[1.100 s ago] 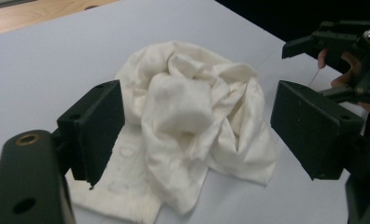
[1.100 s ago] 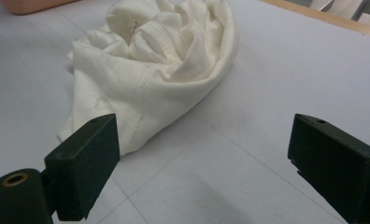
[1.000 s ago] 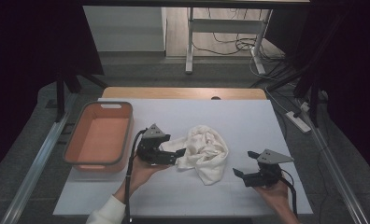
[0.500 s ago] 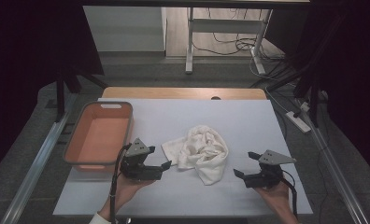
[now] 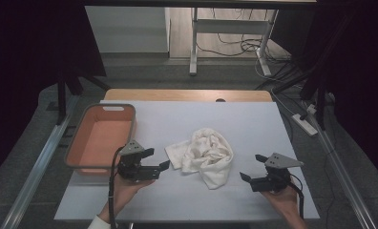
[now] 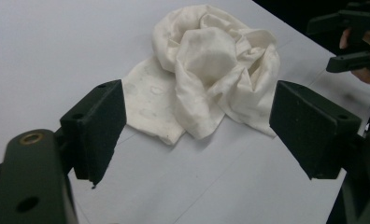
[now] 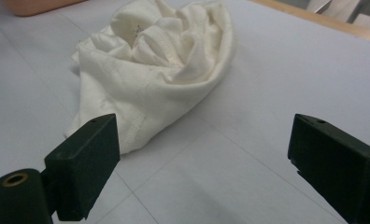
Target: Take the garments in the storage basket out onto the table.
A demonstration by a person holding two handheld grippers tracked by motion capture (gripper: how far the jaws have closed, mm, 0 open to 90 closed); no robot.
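The crumpled white cloth (image 5: 205, 156) lies mid-surface, right of the orange bin (image 5: 99, 138). Left gripper (image 5: 159, 163) and right gripper (image 5: 250, 168) flank it, jaws spread. It looks light and limp (likely slumping when lifted); its flat corner nearest the bin seems easiest to pinch.

**Rig and wearer: appearance**

Left gripper (image 5: 157, 160): black body, blocky flat-faced jaw pads, grey three-cornered plate on top. Black cable trails off toward the bottom edge of the high view. Brass-coloured ringed hole in the near-left housing in the left gripper view, small dark holes below it.

Right gripper (image 5: 252, 167): same black build, grey plate, black cable looping at lower right.

White cuff (image 5: 97, 223) at bottom left.
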